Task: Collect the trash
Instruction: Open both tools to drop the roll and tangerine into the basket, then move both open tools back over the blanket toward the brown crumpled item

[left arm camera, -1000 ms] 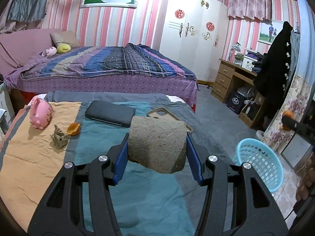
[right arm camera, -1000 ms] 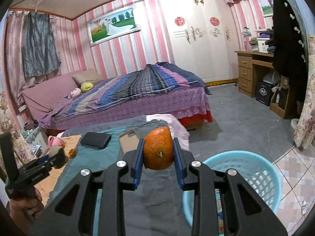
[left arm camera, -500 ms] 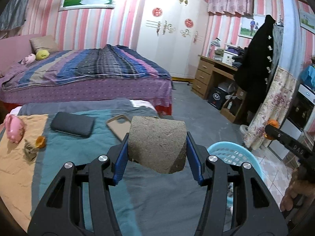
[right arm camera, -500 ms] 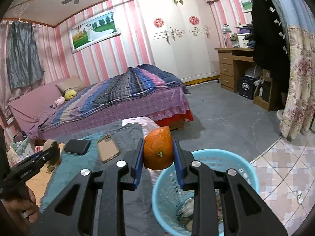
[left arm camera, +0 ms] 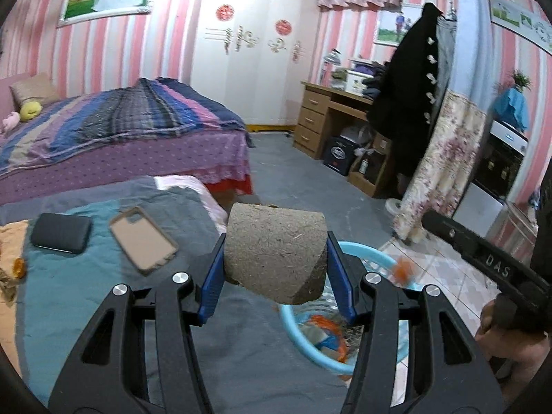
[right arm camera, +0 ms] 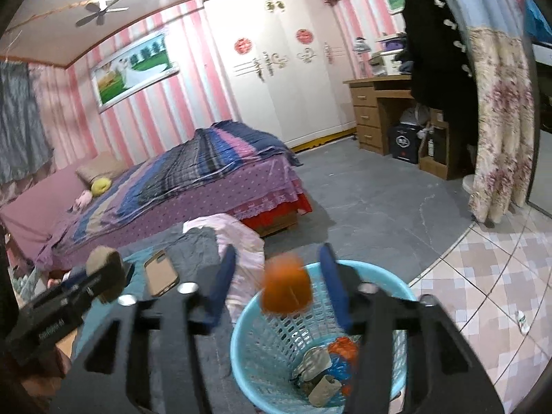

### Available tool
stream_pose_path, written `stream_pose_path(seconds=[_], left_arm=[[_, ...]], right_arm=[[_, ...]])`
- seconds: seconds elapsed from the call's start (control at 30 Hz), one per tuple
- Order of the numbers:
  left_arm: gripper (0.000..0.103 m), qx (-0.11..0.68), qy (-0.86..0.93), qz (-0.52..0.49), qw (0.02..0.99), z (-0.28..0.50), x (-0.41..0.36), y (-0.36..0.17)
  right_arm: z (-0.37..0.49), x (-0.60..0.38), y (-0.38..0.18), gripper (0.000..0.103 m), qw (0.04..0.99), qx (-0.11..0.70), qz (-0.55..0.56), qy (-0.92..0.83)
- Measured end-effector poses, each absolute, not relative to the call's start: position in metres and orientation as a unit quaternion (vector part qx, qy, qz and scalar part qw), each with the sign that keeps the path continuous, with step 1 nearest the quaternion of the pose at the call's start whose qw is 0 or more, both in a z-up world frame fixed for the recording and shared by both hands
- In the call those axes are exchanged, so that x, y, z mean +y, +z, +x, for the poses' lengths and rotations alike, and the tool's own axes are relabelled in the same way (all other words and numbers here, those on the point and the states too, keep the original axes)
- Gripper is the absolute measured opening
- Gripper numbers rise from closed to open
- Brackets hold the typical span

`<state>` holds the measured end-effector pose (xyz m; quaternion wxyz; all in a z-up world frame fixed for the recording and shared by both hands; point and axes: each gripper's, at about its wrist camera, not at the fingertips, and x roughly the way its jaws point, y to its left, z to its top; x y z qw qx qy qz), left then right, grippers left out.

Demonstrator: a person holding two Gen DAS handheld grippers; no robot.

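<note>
Change: half a second back my right gripper was clamped on the orange; now its jaws had spread wide and the fruit was loose between them, blurred, touching neither finger.
Orange: I saw it in mid-air over the rim of the blue basket; from the left wrist view it was an orange smear at the basket's far edge.
Basket: it stood on the floor beside the bed, with crumpled wrappers already in the bottom.
Left gripper: I kept it closed on the brown cardboard roll, both blue pads pressed against its ends, held above the grey blanket near the basket.
Left behind: phone case and dark wallet lay on the blanket, apart.
</note>
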<state>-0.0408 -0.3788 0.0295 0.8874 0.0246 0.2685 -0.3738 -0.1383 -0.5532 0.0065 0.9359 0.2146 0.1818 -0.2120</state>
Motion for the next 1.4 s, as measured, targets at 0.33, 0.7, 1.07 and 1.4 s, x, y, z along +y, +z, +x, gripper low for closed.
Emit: stream_pose_path(seconds=[0.33, 0.7, 1.07, 1.4], left_arm=[[0.082, 0.294, -0.426, 0.035, 0.855, -0.049, -0.422, 0.020], [0.082, 0.275, -0.319, 0.028, 0.907, -0.014, -0.313, 0.029], [0.086, 0.271, -0.151, 0.004, 0.951, 0.036, -0.145, 0.009], [0.086, 0.285, -0.072, -0.012, 0.956, 0.054, -0.059, -0.014]], right_arm=[[-0.152, -0.574, 0.003, 0.055, 0.926, 0.165, 0.238, -0.244], [-0.134, -0.553, 0.002, 0.055, 0.940, 0.176, 0.209, -0.202], [-0.074, -0.443, 0.001, 0.064, 0.963, 0.205, 0.162, -0.060], [-0.043, -0.346, -0.009, 0.071, 0.969, 0.206, 0.139, -0.009]])
